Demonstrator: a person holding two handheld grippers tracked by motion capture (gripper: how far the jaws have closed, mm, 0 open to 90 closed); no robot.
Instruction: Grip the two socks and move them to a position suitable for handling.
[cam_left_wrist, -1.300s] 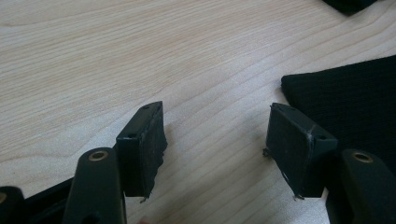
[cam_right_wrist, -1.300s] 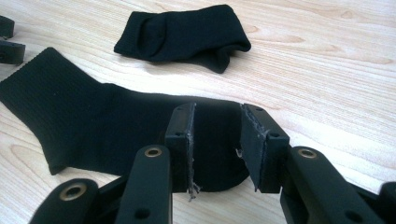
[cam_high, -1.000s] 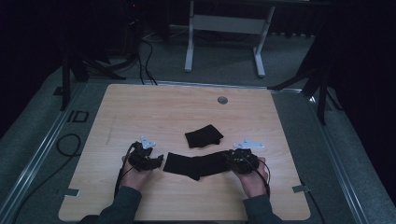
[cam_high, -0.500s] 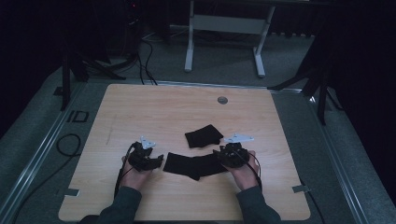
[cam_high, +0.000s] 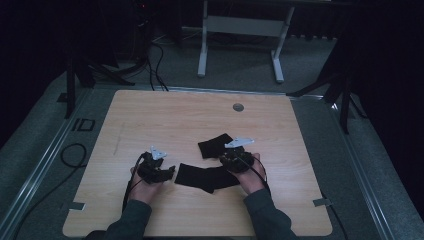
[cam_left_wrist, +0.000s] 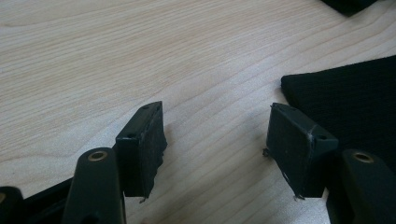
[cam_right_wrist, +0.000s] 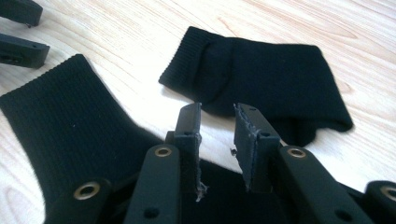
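Pale wood tabletop (cam_high: 150, 120) in a dark room, grey floor (cam_high: 240, 60) beyond. Long black sock (cam_high: 205, 177) flat near the front edge; folded sock (cam_high: 214, 145) just behind it. Left claw (cam_left_wrist: 215, 135) wide apart beside the long sock's end, empty. Right claw (cam_right_wrist: 217, 135) narrowly apart over that sock, gripping nothing.

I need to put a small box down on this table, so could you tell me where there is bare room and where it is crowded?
The far half of the table is bare wood, apart from a small round grommet near the far edge. The left and right margins are also bare. It is crowded near the front centre: the long sock lies between the left gripper and right gripper, with the folded sock just beyond.
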